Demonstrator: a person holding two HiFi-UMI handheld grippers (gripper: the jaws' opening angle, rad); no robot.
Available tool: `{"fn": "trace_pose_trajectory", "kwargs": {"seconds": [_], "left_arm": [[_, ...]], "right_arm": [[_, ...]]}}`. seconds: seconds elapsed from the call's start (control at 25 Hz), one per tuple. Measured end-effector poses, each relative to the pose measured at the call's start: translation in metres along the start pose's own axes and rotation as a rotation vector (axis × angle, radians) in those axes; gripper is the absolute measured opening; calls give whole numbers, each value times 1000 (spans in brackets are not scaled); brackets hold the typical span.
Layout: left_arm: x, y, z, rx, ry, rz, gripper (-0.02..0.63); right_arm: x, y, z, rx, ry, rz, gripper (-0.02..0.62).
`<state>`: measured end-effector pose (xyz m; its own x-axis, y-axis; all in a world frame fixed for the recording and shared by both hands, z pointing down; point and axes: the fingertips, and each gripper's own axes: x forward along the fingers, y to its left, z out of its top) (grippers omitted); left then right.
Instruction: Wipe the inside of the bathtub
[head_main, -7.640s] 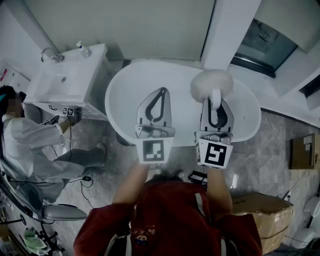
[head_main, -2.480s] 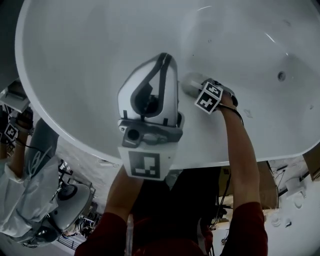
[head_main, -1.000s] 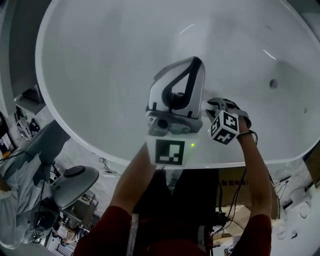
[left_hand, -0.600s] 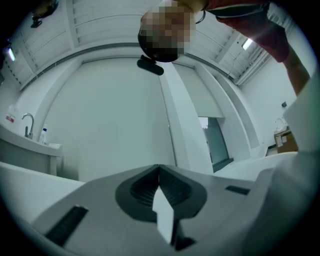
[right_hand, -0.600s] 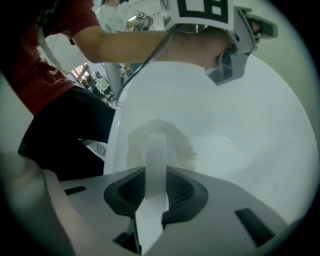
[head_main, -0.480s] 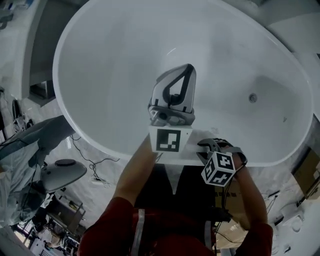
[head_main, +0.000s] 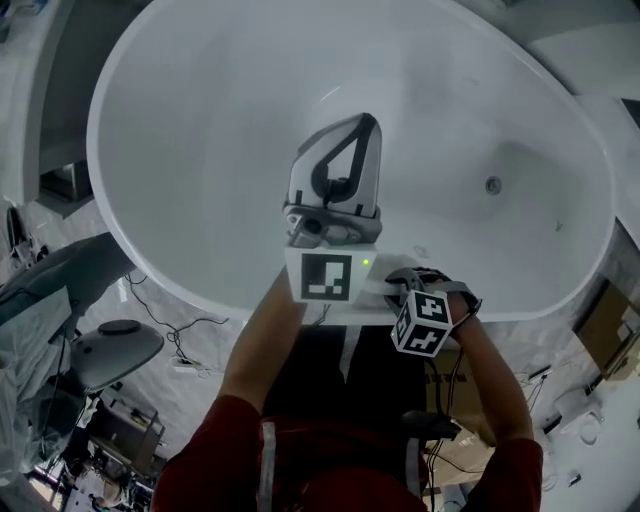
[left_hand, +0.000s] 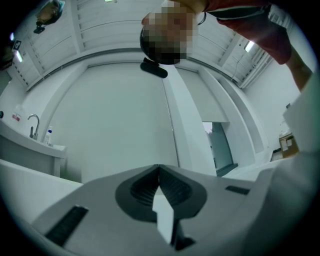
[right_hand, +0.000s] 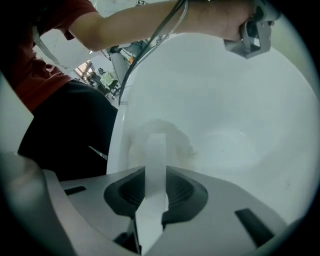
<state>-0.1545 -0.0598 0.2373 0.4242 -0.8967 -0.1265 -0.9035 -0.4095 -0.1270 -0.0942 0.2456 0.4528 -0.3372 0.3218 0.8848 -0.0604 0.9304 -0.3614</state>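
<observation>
White duster (right_hand: 176, 141) blurred, bathtub (head_main: 200, 150) rim cropped

Bathtub (head_main: 200, 150) basin open ahead, left tool (head_main: 362, 122) over its middle, right tool (right_hand: 155, 172) with duster (right_hand: 161, 134) against near wall

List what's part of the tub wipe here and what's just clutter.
In the job:
- bathtub
- duster, clamped in the right gripper, head at the bathtub's inner wall
- left gripper, shut, empty, above the bathtub

Lying about:
- stool
- floor cables
- cardboard box
- sink with tap
</observation>
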Motion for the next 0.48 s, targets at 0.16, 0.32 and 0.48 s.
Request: {"fn": "trace_pose_trajectory", "kwargs": {"seconds": [0.16,0.32,0.48], "left_arm": [[-8,9,-12,-24,-8,2,15],[-14,13,-29,-23,13,5,15],[-18,12,-38,-39,23,35,15]], "right_arm": [[24,-10,-3,13,41,-18,91],[56,-26,-8,22,62,-35,91],[85,-42,-24,32,74,-34,91]]}}
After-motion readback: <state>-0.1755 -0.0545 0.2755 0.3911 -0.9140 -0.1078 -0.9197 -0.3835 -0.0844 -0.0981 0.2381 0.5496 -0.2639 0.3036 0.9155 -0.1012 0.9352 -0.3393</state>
